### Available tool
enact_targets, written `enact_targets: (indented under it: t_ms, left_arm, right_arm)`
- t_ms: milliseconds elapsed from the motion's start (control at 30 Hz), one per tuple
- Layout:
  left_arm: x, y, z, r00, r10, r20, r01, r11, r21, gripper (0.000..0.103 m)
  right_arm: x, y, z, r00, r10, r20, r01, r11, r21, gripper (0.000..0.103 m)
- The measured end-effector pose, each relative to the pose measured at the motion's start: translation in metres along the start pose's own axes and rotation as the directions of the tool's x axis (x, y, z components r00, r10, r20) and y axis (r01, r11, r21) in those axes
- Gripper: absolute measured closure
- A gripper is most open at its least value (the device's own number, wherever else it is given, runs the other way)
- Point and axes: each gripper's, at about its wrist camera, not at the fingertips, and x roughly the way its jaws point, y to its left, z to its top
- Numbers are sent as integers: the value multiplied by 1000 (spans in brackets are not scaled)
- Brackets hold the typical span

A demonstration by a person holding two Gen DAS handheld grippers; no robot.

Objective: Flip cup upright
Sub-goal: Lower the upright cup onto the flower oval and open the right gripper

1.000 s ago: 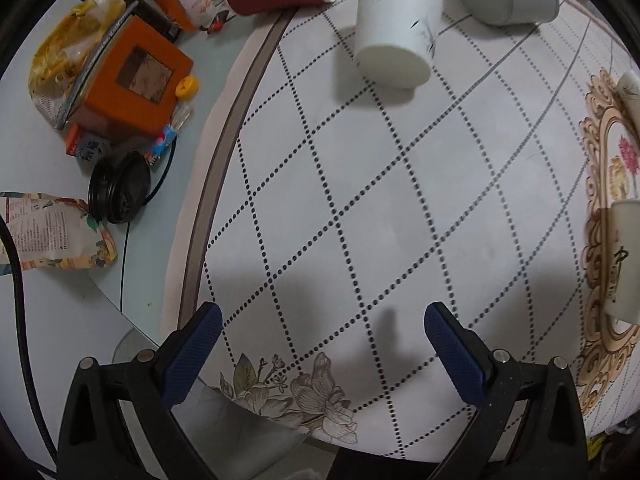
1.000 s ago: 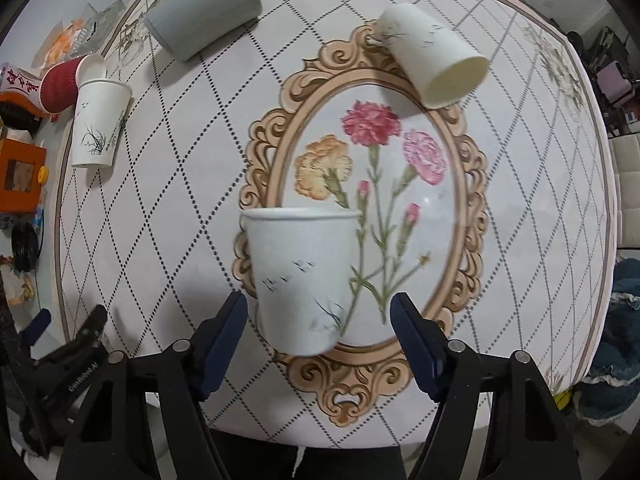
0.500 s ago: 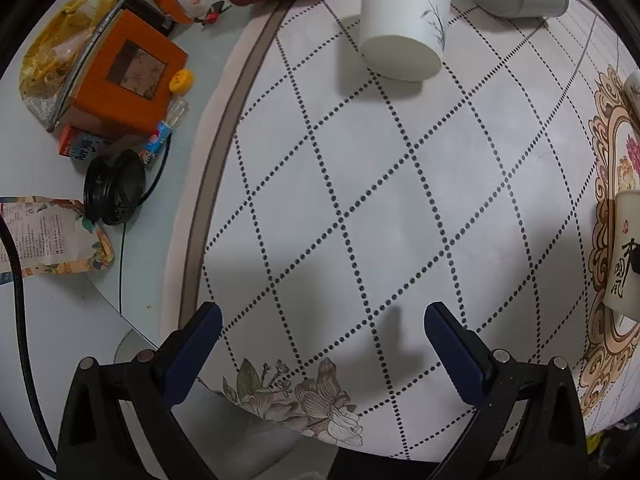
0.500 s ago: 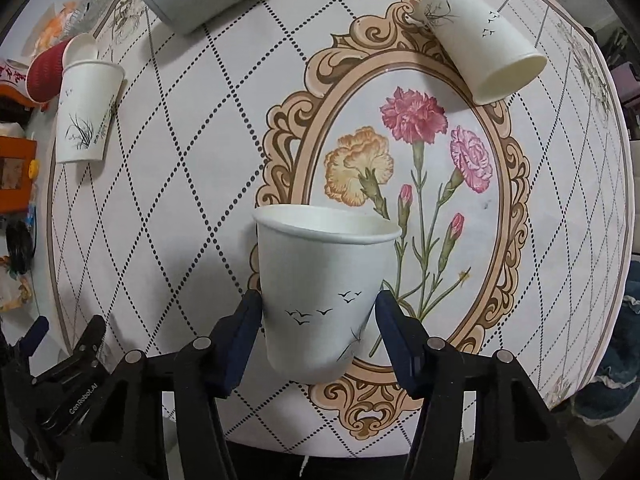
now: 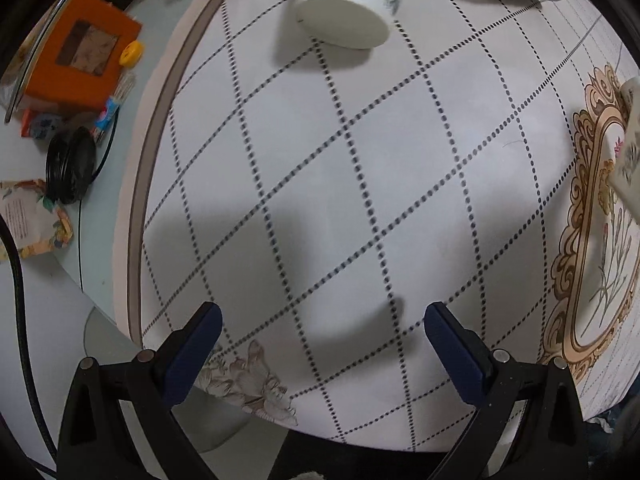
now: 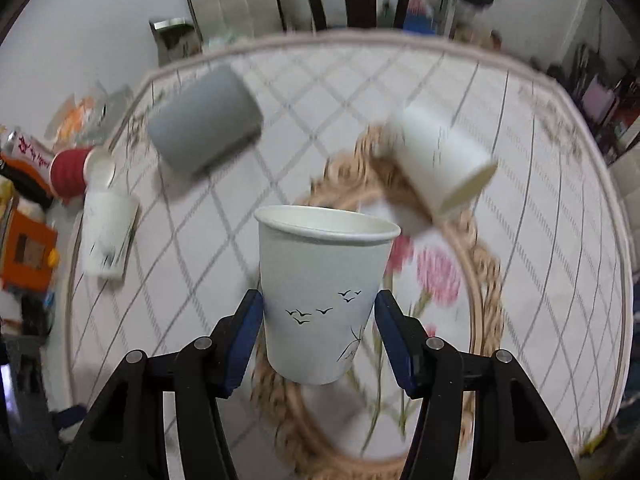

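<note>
My right gripper (image 6: 319, 320) is shut on a white paper cup (image 6: 324, 280) printed with small birds. The cup is held mouth up, above the flower medallion on the tablecloth (image 6: 560, 240). Another white cup (image 6: 440, 164) lies on its side beyond it. A third white cup (image 6: 108, 236) stands mouth down at the left; it also shows in the left wrist view (image 5: 348, 12). My left gripper (image 5: 320, 344) is open and empty over the checked cloth near the table's front edge. The held cup's edge shows at the right of that view (image 5: 630, 152).
A grey cup (image 6: 204, 120) and a red ribbed cup (image 6: 70, 172) lie on their sides at the far left. An orange box (image 5: 80, 64), a black round lid (image 5: 70, 168) and snack packets (image 5: 32, 220) sit on the side surface left of the table.
My right gripper has closed on the bird cup and tilted up, so the view now reaches the room beyond the table. My left gripper has moved forward over the cloth, still open.
</note>
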Motion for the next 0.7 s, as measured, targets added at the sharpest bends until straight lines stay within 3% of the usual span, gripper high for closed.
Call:
enact_targets:
  t_ms: [233, 333, 600, 700]
  left_arm:
    - [-2, -15, 11, 999, 34, 30, -36, 998, 48, 0]
    - [-4, -18, 11, 998, 42, 40, -45, 997, 59, 0]
    - [-12, -7, -6, 997, 26, 69, -30, 997, 69, 0]
    - [-21, -6, -14, 995, 18, 97, -26, 996, 83, 0]
  right_arm:
    - [18, 6, -10, 976, -91, 200, 106, 992, -64, 43]
    - [16, 13, -23, 966, -105, 237, 132, 986, -103, 43]
    - [5, 8, -48, 980, -79, 183, 98, 991, -93, 42]
    - [1, 5, -57, 987, -69, 143, 81, 994, -80, 26]
